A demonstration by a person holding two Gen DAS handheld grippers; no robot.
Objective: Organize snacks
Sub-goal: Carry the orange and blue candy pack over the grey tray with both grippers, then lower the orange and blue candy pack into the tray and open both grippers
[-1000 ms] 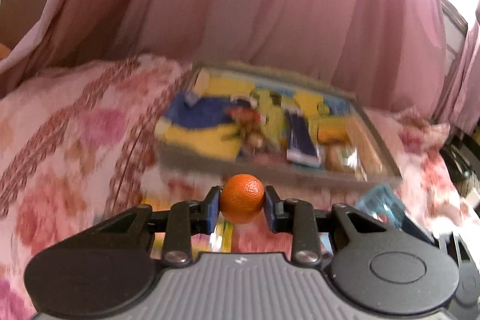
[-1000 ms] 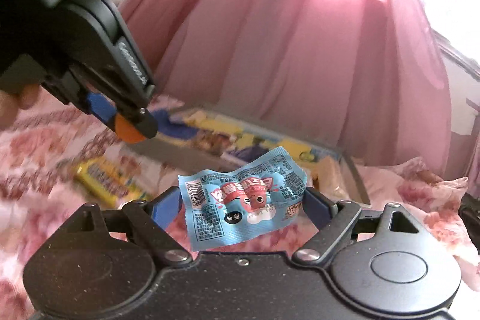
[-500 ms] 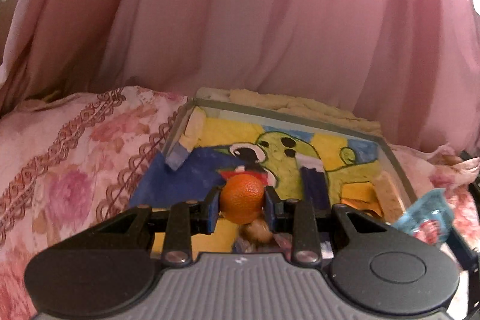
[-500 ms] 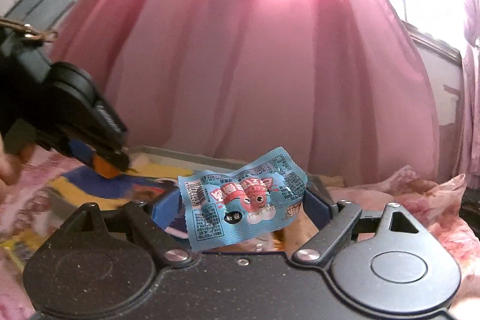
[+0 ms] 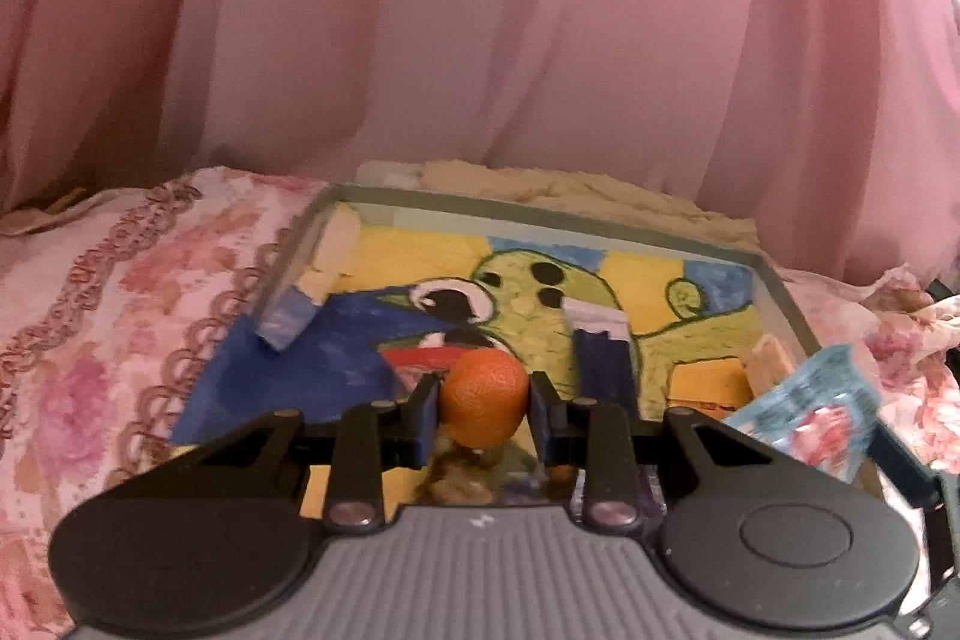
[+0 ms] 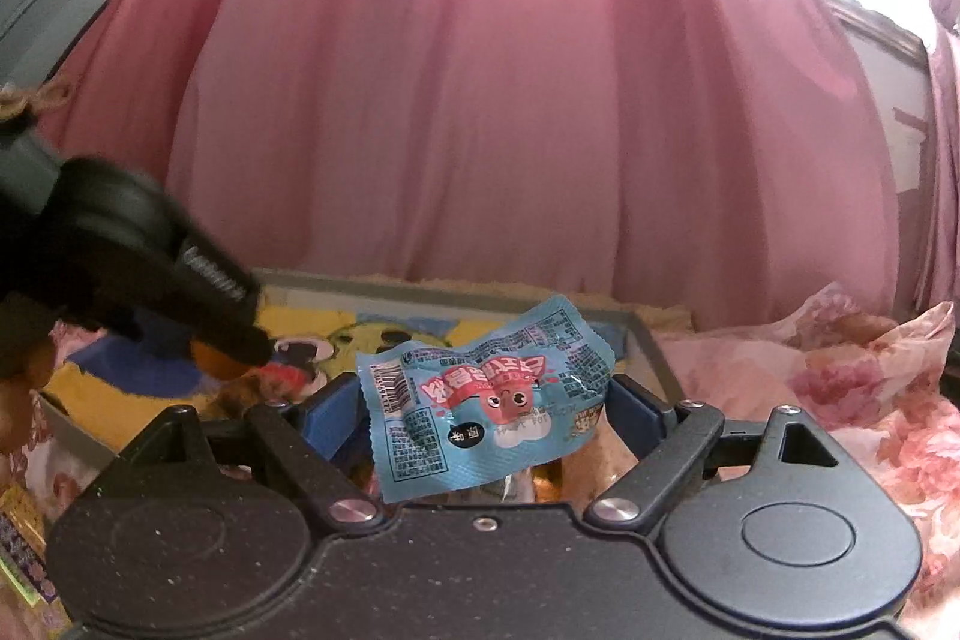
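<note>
Orange mandarin (image 5: 485, 397) clamped in left tool (image 5: 483, 415), blue packet (image 6: 487, 397) between right tool (image 6: 487, 415) fingers

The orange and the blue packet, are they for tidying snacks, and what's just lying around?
For the job:
left gripper holding the orange
right gripper holding the blue snack packet
painted tray

Just there:
pink curtain
floral bedspread

Left claw (image 5: 483, 409) pinches an orange (image 5: 485, 405) (small, round) above the painted tray (image 5: 543, 214).
</note>
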